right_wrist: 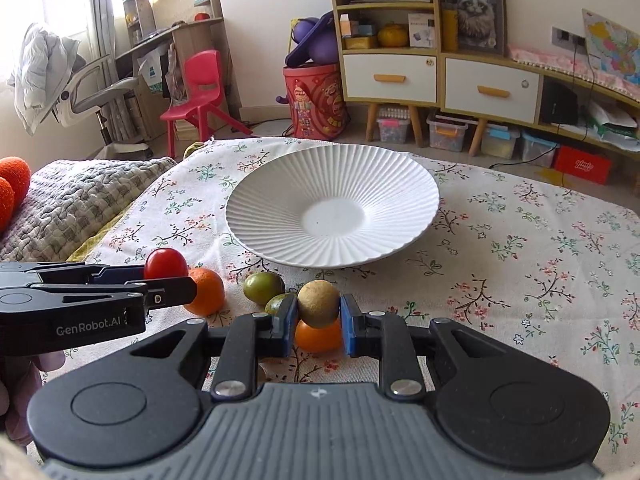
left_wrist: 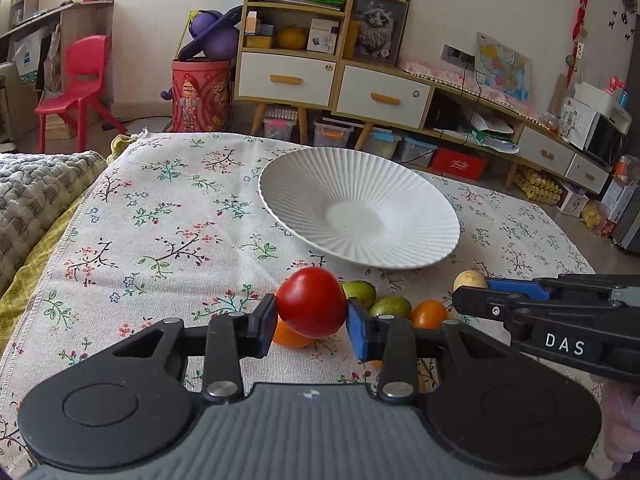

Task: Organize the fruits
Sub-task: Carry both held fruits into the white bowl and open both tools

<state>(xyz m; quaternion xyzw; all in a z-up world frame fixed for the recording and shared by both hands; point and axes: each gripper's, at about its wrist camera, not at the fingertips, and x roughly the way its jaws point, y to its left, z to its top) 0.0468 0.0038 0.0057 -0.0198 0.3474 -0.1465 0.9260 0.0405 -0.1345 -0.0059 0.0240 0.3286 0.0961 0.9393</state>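
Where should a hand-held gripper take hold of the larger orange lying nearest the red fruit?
Probably across its widest middle, coming straight down from above. The orange is round and rests on the cloth, with the left hand-held gripper and its red fruit against one side and green fruits close on the other, so the top is the freest approach.

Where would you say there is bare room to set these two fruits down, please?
The white plate holds nothing. Bare tablecloth lies right of the plate, and more between the plate and the grey blanket. It is crowded in front of the plate: both tools, the orange, tangerine and two green fruits cluster there.
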